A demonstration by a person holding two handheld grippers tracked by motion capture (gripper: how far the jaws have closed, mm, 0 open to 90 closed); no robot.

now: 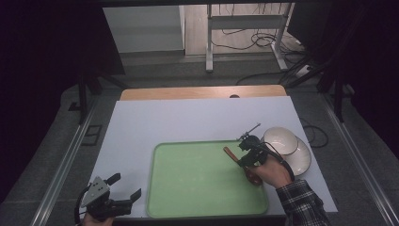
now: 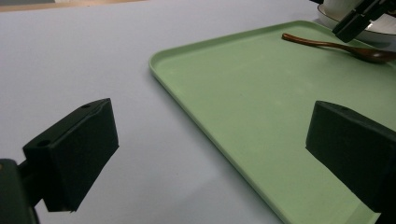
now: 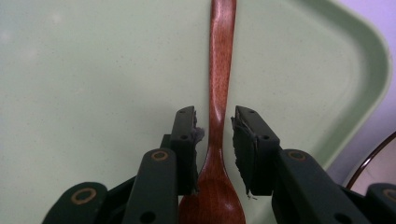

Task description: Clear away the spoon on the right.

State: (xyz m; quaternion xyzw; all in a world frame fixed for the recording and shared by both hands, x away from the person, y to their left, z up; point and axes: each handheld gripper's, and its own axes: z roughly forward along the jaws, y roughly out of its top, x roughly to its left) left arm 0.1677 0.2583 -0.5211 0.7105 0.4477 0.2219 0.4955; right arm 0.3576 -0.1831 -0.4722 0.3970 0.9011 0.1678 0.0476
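Note:
A brown wooden spoon point(image 1: 230, 154) point(image 2: 327, 44) point(image 3: 222, 70) lies on the right part of a light green tray point(image 1: 197, 183) point(image 2: 261, 93) point(image 3: 93, 70), handle pointing to the far left. My right gripper point(image 1: 244, 162) point(image 3: 215, 123) reaches down over it, jaws straddling the spoon's neck just above the bowl end. The jaws stand narrowly open, with a thin gap on one side. My left gripper point(image 1: 126, 186) point(image 2: 212, 126) is wide open and empty, low over the white table by the tray's near left corner.
A white bowl point(image 1: 280, 140) rests tilted on a white plate point(image 1: 301, 160) just right of the tray, close to the right hand. The white table top point(image 1: 188, 120) stretches back to a wooden strip. A table frame and cables stand on the floor beyond.

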